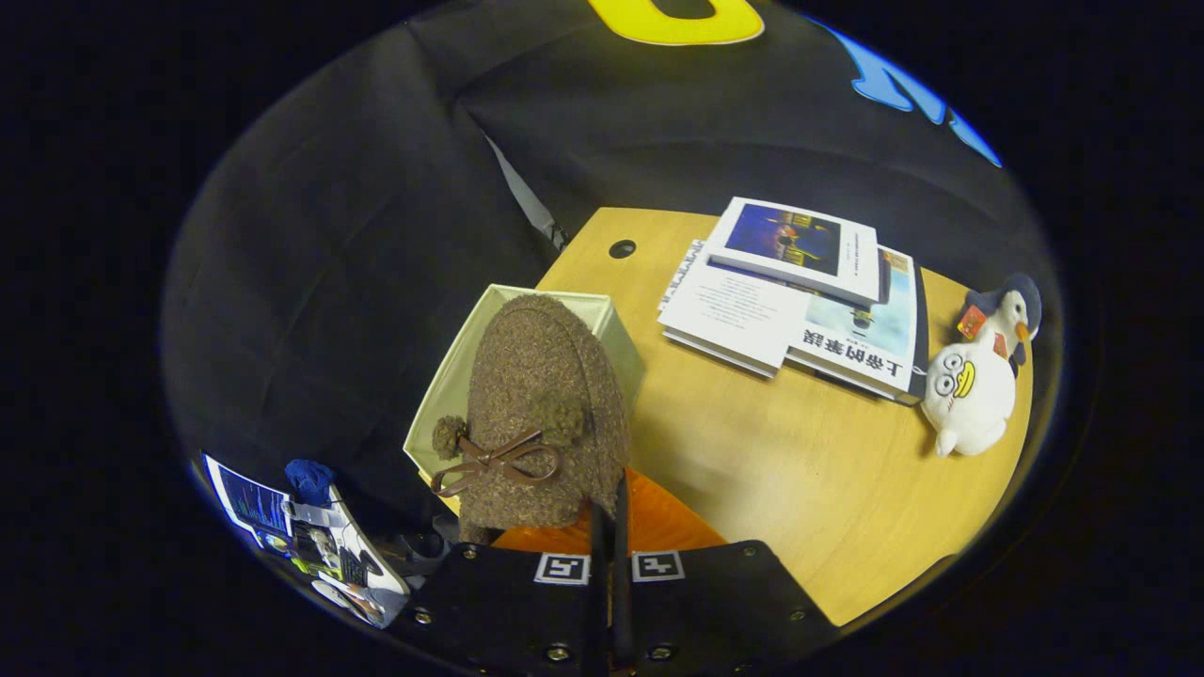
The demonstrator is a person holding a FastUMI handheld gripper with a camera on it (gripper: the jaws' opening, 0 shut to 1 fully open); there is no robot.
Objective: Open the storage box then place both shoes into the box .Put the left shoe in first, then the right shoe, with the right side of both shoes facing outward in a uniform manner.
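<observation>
A brown fuzzy shoe [546, 404] with a brown bow and pompoms hangs toe-up just ahead of my fingers. My gripper [609, 512] is shut on the shoe's rear rim, the two black fingers pressed close together on it. Behind and below the shoe stands the cream fabric storage box [616, 329], open at the top, at the wooden table's [800, 489] left edge. The shoe covers most of the box's opening, so its inside is hidden. An orange surface [663, 527] shows right under the shoe, beside my fingers.
Several books [800, 296] lie stacked at the table's far side. A white plush penguin [978, 376] lies to the right of them. Off the table's left edge, low down, a laptop or screen [301, 531] and a blue object [308, 480] show.
</observation>
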